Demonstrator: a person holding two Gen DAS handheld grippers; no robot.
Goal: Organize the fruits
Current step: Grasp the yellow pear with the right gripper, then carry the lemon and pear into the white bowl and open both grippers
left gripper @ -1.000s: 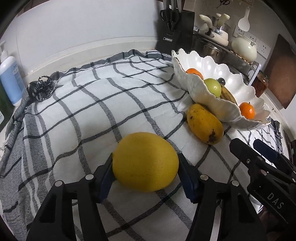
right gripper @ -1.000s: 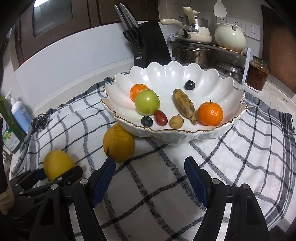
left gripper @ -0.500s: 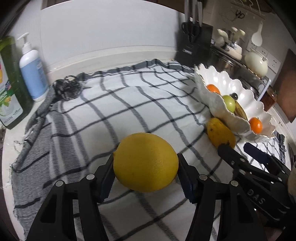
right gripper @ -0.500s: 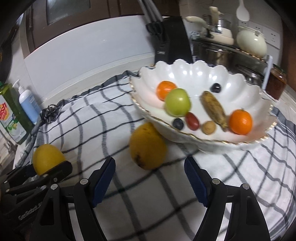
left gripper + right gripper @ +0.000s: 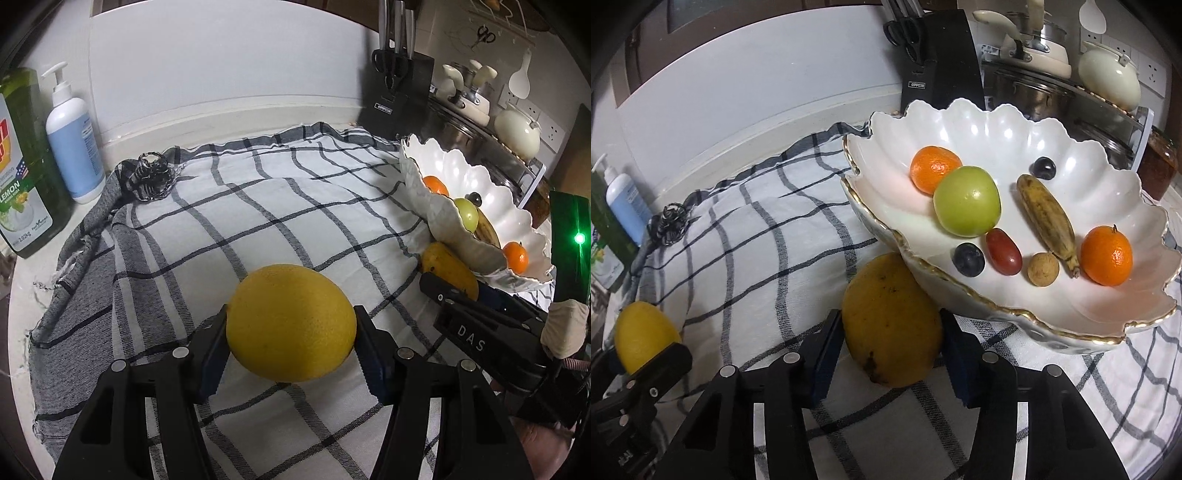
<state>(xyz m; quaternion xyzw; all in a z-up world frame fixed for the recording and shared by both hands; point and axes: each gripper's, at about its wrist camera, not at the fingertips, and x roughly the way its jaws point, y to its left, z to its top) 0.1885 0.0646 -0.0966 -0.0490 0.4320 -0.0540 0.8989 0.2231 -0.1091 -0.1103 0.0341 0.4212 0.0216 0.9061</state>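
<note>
My left gripper (image 5: 291, 314) is shut on a large yellow citrus fruit (image 5: 291, 325), held just over the checked cloth (image 5: 258, 203). The same fruit (image 5: 642, 332) shows at the lower left of the right wrist view. A spotted yellow mango (image 5: 892, 317) lies on the cloth against the white scalloped bowl (image 5: 997, 125). My right gripper (image 5: 890, 321) straddles the mango; its jaws are closing and the blue pads meet both flanks. From the left wrist view, the right gripper (image 5: 456, 286) reaches onto the mango (image 5: 447, 264). The bowl holds two mandarins, a green apple (image 5: 967, 206), a small banana, grapes and a brown nut-like fruit.
A black knife block (image 5: 934, 62) stands behind the bowl, with pots and a cream kettle (image 5: 1108, 74) on a rack to its right. A pump bottle (image 5: 74, 144) and a green dish-soap bottle (image 5: 22, 166) stand at the cloth's left edge, by a black coiled thing (image 5: 151, 177).
My right gripper moved left and down to the mango and its jaws narrowed around it. My left gripper, still gripping the yellow fruit, drew back from the bowl.
</note>
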